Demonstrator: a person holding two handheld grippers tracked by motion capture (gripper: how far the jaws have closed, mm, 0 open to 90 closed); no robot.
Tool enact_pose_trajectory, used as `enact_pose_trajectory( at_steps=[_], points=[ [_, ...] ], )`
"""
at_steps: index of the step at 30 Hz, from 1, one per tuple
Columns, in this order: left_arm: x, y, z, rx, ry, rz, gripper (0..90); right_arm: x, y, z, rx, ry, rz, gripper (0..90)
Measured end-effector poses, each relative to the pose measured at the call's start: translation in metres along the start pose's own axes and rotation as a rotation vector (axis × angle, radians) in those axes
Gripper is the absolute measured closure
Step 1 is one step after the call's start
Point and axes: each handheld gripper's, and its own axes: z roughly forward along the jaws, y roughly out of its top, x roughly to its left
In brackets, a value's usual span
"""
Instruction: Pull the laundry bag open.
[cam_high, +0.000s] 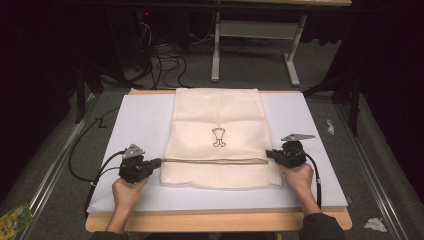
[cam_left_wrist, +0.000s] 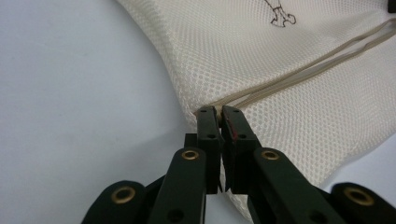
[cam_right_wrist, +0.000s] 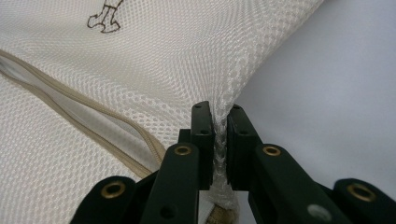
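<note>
Bright, evenly lit table against dark surroundings; gripper views sharp, foreground slightly soft.

Each hand-held unit — left gripper (cam_high: 159, 162) and right gripper (cam_high: 268, 153) — has a black body, topped by a grey three-cornered plate (cam_high: 133, 150). A black cable (cam_high: 80, 150) trails from each. The gripper views show two flat black jaws on black link arms fitted with brass-coloured eyelets (cam_left_wrist: 190, 154); one left jaw bears a red mark (cam_left_wrist: 229, 132). Dark sleeve cuffs (cam_high: 322, 226) are worn.
</note>
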Motion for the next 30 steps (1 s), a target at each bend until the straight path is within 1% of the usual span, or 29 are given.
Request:
enact_pose_trajectory(
  at_steps=[3, 4, 5, 8, 11, 13, 15, 16, 18, 19, 20, 23, 25, 26, 27, 28, 30],
  points=[
    [-0.001, -0.001, 0.004, 0.031, 0.017, 0.005, 86.3, 0.001, 0.000, 0.002, 0.010, -0.009, -0.009, 84.3],
    [-0.002, -0.002, 0.004, 0.036, 0.021, 0.008, 86.4, 0.002, -0.001, 0.002, 0.015, -0.017, -0.022, 84.2],
    [-0.003, -0.003, 0.005, 0.038, 0.021, 0.009, 86.3, 0.003, -0.001, 0.002, 0.023, -0.022, -0.031, 84.2],
    [-0.001, -0.001, 0.004, 0.046, 0.005, 0.001, 86.5, 0.002, -0.001, 0.002, 0.029, -0.021, -0.027, 84.2],
    [0.002, 0.001, 0.004, 0.053, 0.010, -0.001, 86.1, 0.004, -0.001, 0.004, 0.045, -0.030, -0.036, 83.7],
    [0.001, 0.000, 0.005, 0.064, 0.027, 0.010, 85.4, 0.005, -0.002, 0.006, 0.058, -0.045, -0.052, 82.7],
    [-0.001, -0.002, 0.008, 0.075, 0.049, 0.030, 84.4, 0.006, -0.003, 0.009, 0.059, -0.059, -0.069, 80.3],
    [-0.001, -0.003, 0.009, 0.077, 0.054, 0.033, 83.9, 0.006, -0.003, 0.009, 0.060, -0.061, -0.058, 79.4],
    [-0.002, -0.003, 0.011, 0.083, 0.053, 0.036, 82.6, 0.006, -0.004, 0.009, 0.059, -0.061, -0.056, 78.3],
    [-0.001, -0.003, 0.011, 0.079, 0.047, 0.032, 82.3, 0.006, -0.004, 0.008, 0.057, -0.064, -0.054, 77.1],
    [-0.001, -0.002, 0.010, 0.073, 0.043, 0.028, 81.8, 0.005, -0.003, 0.007, 0.047, -0.067, -0.064, 75.3],
    [-0.002, 0.000, 0.007, 0.051, 0.042, 0.027, 78.6, 0.005, -0.002, 0.003, 0.034, -0.077, -0.055, 68.6],
    [-0.003, 0.001, 0.005, 0.040, 0.047, 0.032, 73.5, 0.007, -0.001, 0.000, 0.024, -0.090, -0.063, 61.6],
    [-0.002, 0.002, 0.004, 0.029, 0.050, 0.032, 69.7, 0.008, -0.001, -0.002, 0.025, -0.094, -0.068, 59.6],
    [-0.002, 0.002, 0.002, 0.018, 0.059, 0.034, 64.7, 0.009, 0.000, -0.004, 0.017, -0.100, -0.076, 58.0],
    [-0.002, 0.003, 0.000, 0.001, 0.079, 0.035, 60.8, 0.010, 0.001, -0.006, 0.005, -0.109, -0.082, 56.3],
    [-0.002, 0.004, -0.003, -0.021, 0.087, 0.034, 57.0, 0.012, 0.003, -0.012, -0.019, -0.120, -0.085, 54.7]
  ],
)
